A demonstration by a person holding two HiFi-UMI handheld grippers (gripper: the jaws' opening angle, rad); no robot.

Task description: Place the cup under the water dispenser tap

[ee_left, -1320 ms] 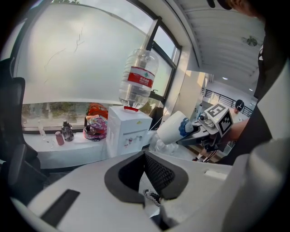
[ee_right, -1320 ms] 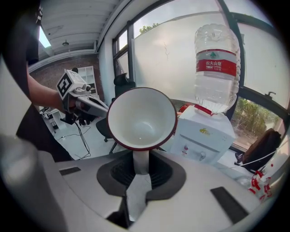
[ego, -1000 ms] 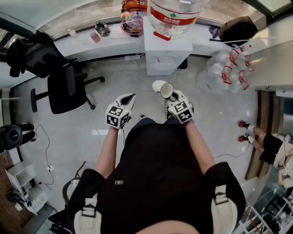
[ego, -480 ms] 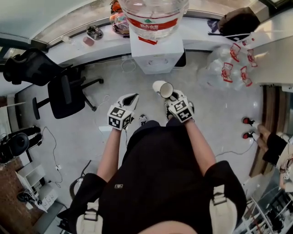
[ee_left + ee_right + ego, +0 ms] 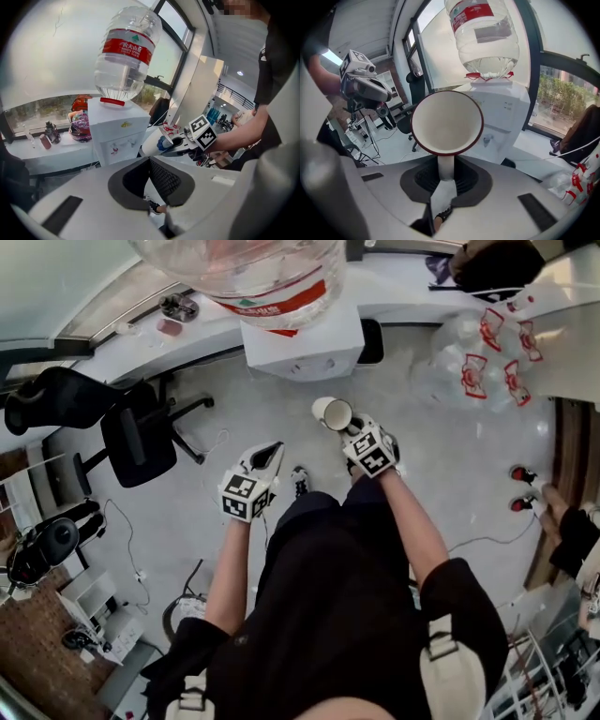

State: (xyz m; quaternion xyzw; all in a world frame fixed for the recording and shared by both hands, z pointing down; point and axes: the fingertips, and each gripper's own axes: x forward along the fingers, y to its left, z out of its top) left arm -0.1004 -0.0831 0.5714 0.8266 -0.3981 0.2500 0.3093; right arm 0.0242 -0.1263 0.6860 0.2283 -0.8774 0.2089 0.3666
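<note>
A white paper cup [image 5: 332,414] with a red rim lies tilted, its mouth [image 5: 446,123] facing back along the right gripper view. My right gripper [image 5: 345,427] is shut on the cup's wall [image 5: 446,173]. The white water dispenser [image 5: 302,345] stands just ahead on the floor, with a big clear bottle [image 5: 253,268] on top. Its two small taps [image 5: 487,139] show behind and right of the cup. My left gripper [image 5: 270,448] hangs to the left, jaws together and empty [image 5: 150,161]. From the left gripper view the cup [image 5: 152,144] is seen right of the dispenser [image 5: 115,136].
A black office chair [image 5: 139,432] stands at the left. Several empty water bottles [image 5: 469,371] with red labels lie right of the dispenser. A sill [image 5: 173,315] with small items runs behind it. Another person's feet [image 5: 520,488] show at the far right.
Both grippers have come closer to the dispenser, which now sits nearer and more to the left in the head view. The cup stays held in the right gripper.
</note>
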